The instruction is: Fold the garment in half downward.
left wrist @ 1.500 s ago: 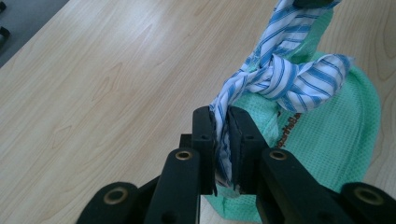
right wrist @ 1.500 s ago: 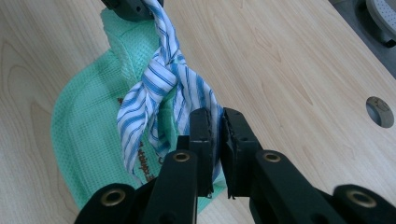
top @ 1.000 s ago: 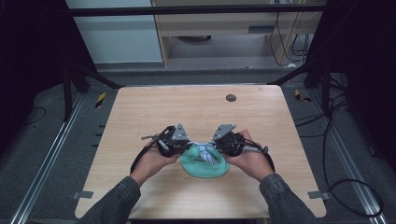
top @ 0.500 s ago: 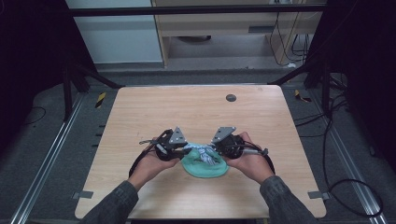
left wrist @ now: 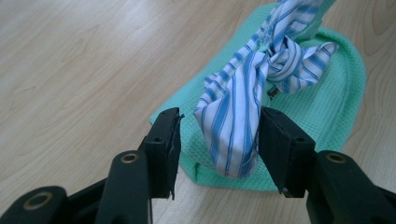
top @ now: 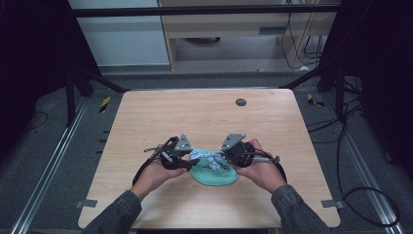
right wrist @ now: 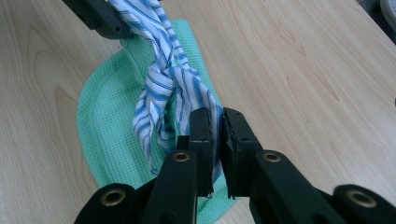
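While L jaws open: 1 striped cloth (left wrist: 243, 116), 1 green cloth (left wrist: 327, 112).

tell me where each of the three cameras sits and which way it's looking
High view: fixed above the person's side, looking forward and down on the table; forearms, hands, left gripper and right gripper show.
Left gripper view: rides the left gripper, looking along its parted jaws, just opening, the striped cloth loose between them.
Right gripper view: rides the right gripper, jaws clamped on the striped cloth.
Shared: all three show the knotted striped cloth over the green cloth.
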Demonstrator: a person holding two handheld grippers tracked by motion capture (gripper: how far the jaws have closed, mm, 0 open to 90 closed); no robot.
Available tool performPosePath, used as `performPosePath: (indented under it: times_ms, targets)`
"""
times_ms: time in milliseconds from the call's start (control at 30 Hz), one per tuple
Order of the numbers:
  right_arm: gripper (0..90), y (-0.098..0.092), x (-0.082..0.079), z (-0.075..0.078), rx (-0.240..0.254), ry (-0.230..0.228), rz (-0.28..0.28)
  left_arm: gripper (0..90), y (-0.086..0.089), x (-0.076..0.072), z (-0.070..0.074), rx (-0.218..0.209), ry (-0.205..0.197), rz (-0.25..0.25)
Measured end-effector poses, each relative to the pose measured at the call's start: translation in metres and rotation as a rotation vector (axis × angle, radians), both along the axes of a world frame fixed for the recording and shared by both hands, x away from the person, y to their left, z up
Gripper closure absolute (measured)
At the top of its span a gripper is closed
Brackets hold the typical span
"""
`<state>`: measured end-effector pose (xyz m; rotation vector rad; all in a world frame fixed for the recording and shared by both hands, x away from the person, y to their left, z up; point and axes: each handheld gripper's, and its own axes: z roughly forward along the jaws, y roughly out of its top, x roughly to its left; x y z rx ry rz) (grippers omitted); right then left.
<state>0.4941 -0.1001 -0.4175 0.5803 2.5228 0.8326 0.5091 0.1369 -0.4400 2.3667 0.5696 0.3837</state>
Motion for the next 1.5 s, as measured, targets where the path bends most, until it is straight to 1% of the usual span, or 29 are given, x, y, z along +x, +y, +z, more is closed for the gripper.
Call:
performPosePath:
  times_ms: [33,100,267,300,333,500,600,633,700,767,867,1000,1100,1200,1333,1367,1400,1500]
  targets:
    - [83.1,0.0,0.0,0.0,0.0,0.0,0.0,49.7,0.0,0.0,0.0,0.0,0.0,0.0]
    - [83.0,0.0,-0.001,-0.001,0.002,0.001,-0.004,52.5,-0.001,-0.001,-0.002,-0.004,0.026,-0.012]
    - [82.9,-0.001,-0.004,0.0,0.008,-0.002,0.002,55.6,-0.001,-0.005,-0.005,-0.012,0.035,-0.025]
    - [82.9,-0.002,-0.005,0.0,0.006,-0.002,0.002,55.8,0.0,-0.006,-0.005,-0.015,0.043,-0.029]
    - [82.8,-0.002,-0.007,-0.001,0.009,-0.001,0.003,57.0,0.0,-0.007,-0.005,-0.019,0.044,-0.032]
    - [82.7,-0.003,-0.012,-0.003,0.017,-0.002,0.004,64.1,0.001,-0.009,-0.007,-0.008,0.053,-0.05]
    - [82.5,-0.004,-0.014,-0.006,0.017,0.005,0.003,68.1,0.001,-0.009,-0.009,-0.014,0.069,-0.064]
    - [82.5,-0.004,-0.014,-0.007,0.015,0.005,0.007,69.3,0.001,-0.01,-0.009,-0.005,0.063,-0.063]
    - [82.4,-0.004,-0.016,-0.008,0.015,0.011,0.008,74.2,0.0,-0.01,-0.01,-0.002,0.06,-0.067]
    - [82.3,-0.004,-0.017,-0.009,0.014,0.014,0.009,77.4,-0.001,-0.011,-0.01,0.004,0.045,-0.073]
    - [82.0,-0.004,-0.02,-0.011,0.013,0.02,0.011,80.5,-0.001,-0.013,-0.01,-0.001,0.029,-0.075]
    - [81.2,-0.005,-0.022,-0.015,0.014,0.03,0.015,81.4,0.0,-0.014,-0.009,0.0,0.018,-0.077]
    - [78.6,-0.005,-0.024,-0.019,0.011,0.045,0.014,81.8,-0.001,-0.015,-0.008,-0.002,0.011,-0.083]
    - [72.0,-0.004,-0.024,-0.021,0.009,0.058,0.014,82.1,-0.001,-0.016,-0.007,0.0,0.003,-0.089]
    - [64.2,-0.002,-0.024,-0.023,0.013,0.07,0.005,82.2,-0.001,-0.018,-0.005,-0.011,-0.006,-0.091]
    - [64.2,-0.002,-0.024,-0.023,0.013,0.07,0.005,82.1,-0.001,-0.018,-0.005,-0.011,-0.006,-0.091]
    - [62.2,-0.001,-0.024,-0.024,0.011,0.077,0.007,82.2,-0.001,-0.019,-0.004,-0.005,-0.014,-0.095]
    - [61.5,0.0,-0.026,-0.026,0.011,0.079,0.001,82.0,0.0,-0.022,-0.005,-0.009,-0.015,-0.099]
